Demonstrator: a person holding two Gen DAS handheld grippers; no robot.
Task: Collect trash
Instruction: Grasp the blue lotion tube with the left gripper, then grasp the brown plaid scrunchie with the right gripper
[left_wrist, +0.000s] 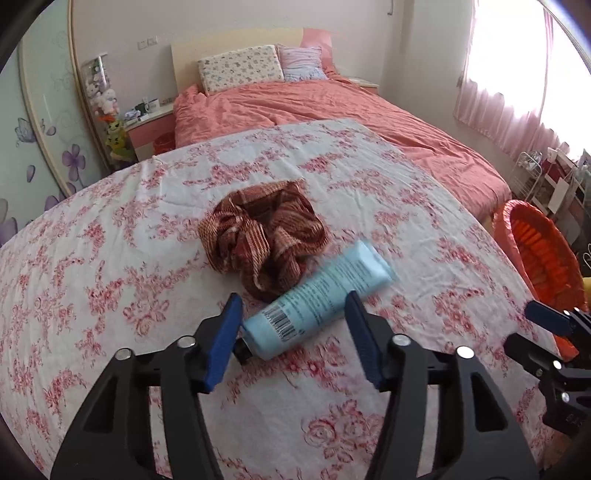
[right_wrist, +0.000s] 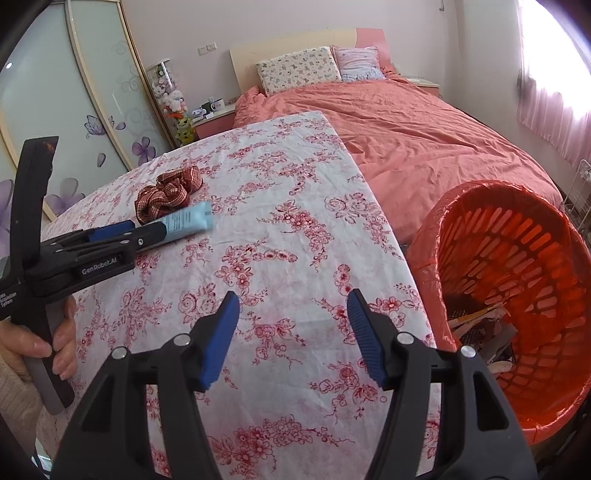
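A light blue tube (left_wrist: 317, 299) with a black cap lies on the floral tablecloth (left_wrist: 110, 258). It touches a brown plaid scrunchie (left_wrist: 264, 240) behind it. My left gripper (left_wrist: 293, 317) is open, its blue fingers on either side of the tube's cap end. In the right wrist view the tube (right_wrist: 186, 221) and scrunchie (right_wrist: 170, 194) lie at the far left, with the left gripper (right_wrist: 122, 230) at the tube. My right gripper (right_wrist: 293, 317) is open and empty above the table's right edge, beside the orange trash basket (right_wrist: 524, 229).
The basket is lined with an orange bag and holds scraps of trash (right_wrist: 480, 328). It also shows in the left wrist view (left_wrist: 543, 251). A bed with a coral duvet (left_wrist: 332, 107) stands behind the table. A wardrobe (right_wrist: 74, 110) is on the left.
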